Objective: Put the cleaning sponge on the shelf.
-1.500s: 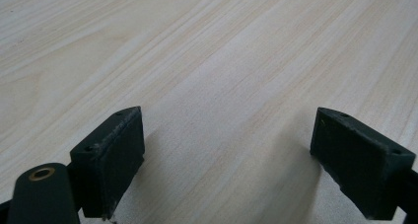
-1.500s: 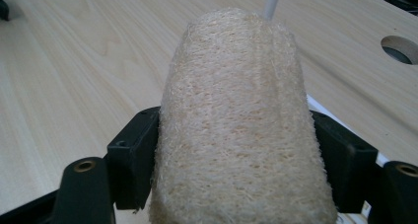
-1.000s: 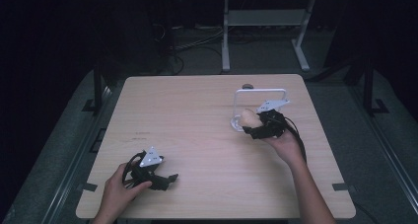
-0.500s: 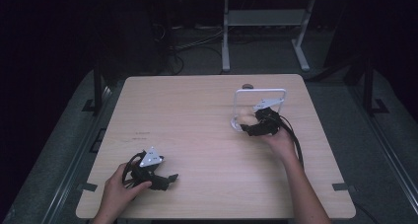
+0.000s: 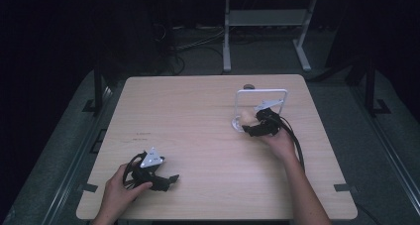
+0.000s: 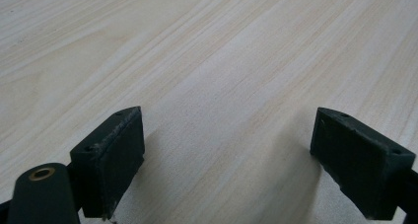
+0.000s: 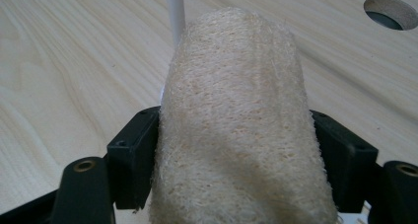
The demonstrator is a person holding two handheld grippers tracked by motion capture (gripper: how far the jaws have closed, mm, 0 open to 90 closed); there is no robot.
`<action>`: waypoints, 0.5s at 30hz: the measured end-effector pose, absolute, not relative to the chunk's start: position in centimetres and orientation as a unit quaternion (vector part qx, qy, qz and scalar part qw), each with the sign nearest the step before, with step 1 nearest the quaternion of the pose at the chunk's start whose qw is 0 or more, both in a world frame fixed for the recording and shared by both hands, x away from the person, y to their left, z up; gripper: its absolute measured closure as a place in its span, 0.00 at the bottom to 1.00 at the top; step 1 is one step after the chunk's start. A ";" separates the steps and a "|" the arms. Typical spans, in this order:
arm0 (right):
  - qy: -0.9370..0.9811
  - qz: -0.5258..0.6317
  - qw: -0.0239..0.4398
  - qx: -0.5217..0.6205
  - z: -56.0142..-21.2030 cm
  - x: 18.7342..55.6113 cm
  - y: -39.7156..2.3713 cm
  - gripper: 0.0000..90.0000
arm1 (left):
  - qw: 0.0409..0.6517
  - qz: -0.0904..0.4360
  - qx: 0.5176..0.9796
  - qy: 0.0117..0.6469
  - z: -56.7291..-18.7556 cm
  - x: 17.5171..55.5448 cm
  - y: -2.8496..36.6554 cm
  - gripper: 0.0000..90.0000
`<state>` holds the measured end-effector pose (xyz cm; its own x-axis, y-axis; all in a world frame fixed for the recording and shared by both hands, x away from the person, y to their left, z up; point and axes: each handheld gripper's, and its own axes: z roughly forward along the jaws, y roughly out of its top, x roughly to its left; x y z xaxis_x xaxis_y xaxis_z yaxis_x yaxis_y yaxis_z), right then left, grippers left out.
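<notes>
From the high view, a pale wooden table (image 5: 198,116) stands on a dark floor, and a person's forearms come in from the bottom edge. The left hand (image 5: 118,190) holds the left gripper (image 5: 166,180) low over the near left part of the table, its grey plate on top and its jaws pointing right with a gap between them. The right hand (image 5: 278,140) holds the right gripper (image 5: 247,128) on the far right part, at the foot of a white wire frame (image 5: 261,92) that stands upright there; a small tan piece, the loofah (image 5: 239,120), shows at the gripper's tip beside the frame's base. A round hole (image 5: 249,86) lies in the tabletop just behind the frame. In the left gripper view, the left gripper (image 6: 224,157) has its two black jaws set wide apart over bare wood grain with nothing between them. In the right gripper view, the right gripper (image 7: 231,157) has its jaws pressed against both sides of the loofah (image 7: 236,135), a fibrous cream roll that rises up out of the grip. A thin white rod of the frame (image 7: 175,12) stands just behind the loofah, and the hole (image 7: 390,12) shows at the upper right in the table.
</notes>
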<state>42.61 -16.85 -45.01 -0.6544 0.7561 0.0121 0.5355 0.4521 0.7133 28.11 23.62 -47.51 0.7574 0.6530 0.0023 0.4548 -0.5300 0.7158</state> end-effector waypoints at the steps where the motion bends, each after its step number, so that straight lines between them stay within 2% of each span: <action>1: 0.839 0.353 0.156 0.385 -45.1 42.7 -16.9 0.30 | 0.363 0.136 0.864 0.320 -47.5 28.1 23.6 0.14; 15: 0.844 0.342 0.153 0.384 -45.7 43.0 -16.5 0.30 | 0.364 0.136 0.864 0.321 -47.5 28.1 23.6 0.14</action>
<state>43.00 -16.53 -45.68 -0.6582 0.7528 0.0035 0.5434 0.4719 0.6942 28.11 23.62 -47.51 0.7573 0.6530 0.0023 0.4548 -0.5300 0.7157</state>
